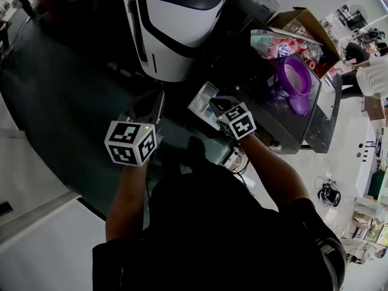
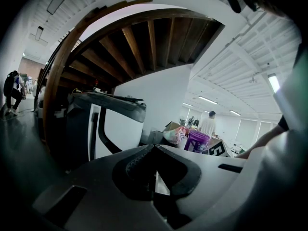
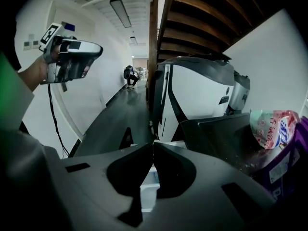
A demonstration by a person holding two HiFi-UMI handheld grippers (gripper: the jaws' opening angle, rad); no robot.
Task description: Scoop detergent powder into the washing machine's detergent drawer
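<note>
1. My right tool (image 3: 153, 143) is pinched closed on nothing, and my left tool (image 2: 154, 147) is closed and empty too.
2. The white plastic detergent drawer (image 3: 149, 191) lies just below and ahead of the right tool, near the white-and-dark washing machine (image 1: 176, 23).
3. The purple round tub (image 1: 294, 77) and the pink-and-white detergent bag (image 1: 270, 44) stand on the dark surface (image 1: 267, 121), to the right and farther off. The right tool is the nearer one, so I judge it should make the reach. I see no scoop.
</note>
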